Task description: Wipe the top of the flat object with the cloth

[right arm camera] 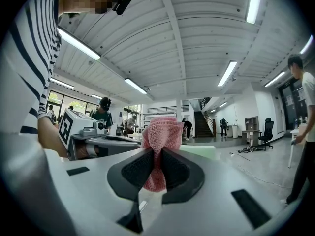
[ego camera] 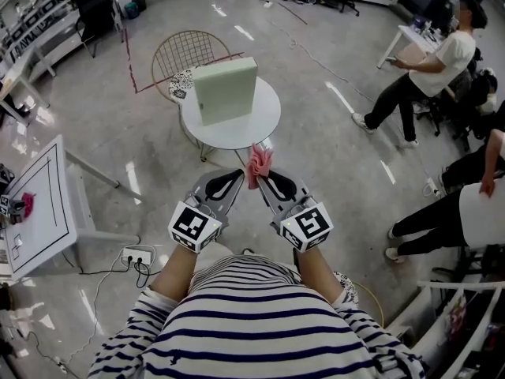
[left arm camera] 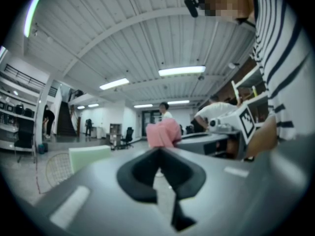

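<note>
A pale green flat slab (ego camera: pixel 226 89) lies on the round white table (ego camera: pixel 260 126) ahead of me. My right gripper (ego camera: pixel 260 171) is shut on a bunched pink cloth (ego camera: pixel 259 164), which sticks up between its jaws (right arm camera: pixel 162 140) near the table's front edge. The left gripper (ego camera: pixel 235 177) is shut with nothing in it, close beside the right one. The left gripper view shows the closed jaws (left arm camera: pixel 158 151), the pink cloth (left arm camera: pixel 163 132) beyond them and the slab (left arm camera: pixel 88 157) at the left. Both grippers point level, short of the slab.
A wire chair (ego camera: pixel 183 52) stands behind the table. A white desk (ego camera: pixel 41 204) is at the left, with a power strip (ego camera: pixel 137 255) on the floor. People (ego camera: pixel 430 69) stand and sit at the right. Cables run over the grey floor.
</note>
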{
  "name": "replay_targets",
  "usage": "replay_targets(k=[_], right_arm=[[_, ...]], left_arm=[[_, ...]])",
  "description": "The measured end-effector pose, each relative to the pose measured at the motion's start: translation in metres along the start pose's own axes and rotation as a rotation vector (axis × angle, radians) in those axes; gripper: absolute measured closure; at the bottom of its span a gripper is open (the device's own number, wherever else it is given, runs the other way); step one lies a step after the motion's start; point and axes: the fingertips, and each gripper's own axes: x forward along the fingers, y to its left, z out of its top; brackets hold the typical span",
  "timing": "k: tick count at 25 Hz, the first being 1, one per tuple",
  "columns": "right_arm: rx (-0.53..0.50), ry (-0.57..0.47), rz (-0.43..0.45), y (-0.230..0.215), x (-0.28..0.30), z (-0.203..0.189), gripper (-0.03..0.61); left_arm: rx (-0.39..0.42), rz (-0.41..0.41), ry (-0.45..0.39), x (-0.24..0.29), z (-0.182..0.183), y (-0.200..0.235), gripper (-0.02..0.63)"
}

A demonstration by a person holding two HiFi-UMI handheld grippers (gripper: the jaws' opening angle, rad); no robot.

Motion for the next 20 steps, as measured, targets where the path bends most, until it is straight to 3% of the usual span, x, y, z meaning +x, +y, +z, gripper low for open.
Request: replay_targets(k=[10, 20], right_arm=[[0.003, 0.014, 0.004, -0.004, 0.019, -0.005, 0.529], [-0.001, 0.027, -0.007, -0.03, 0.064, 0.0, 0.529]], left_arm=[[-0.018, -0.013, 0.0, 0.001, -0.006, 0.016, 0.606], [-0.004, -0.031, -0.013, 0.021, 0.001, 0.067, 0.606]])
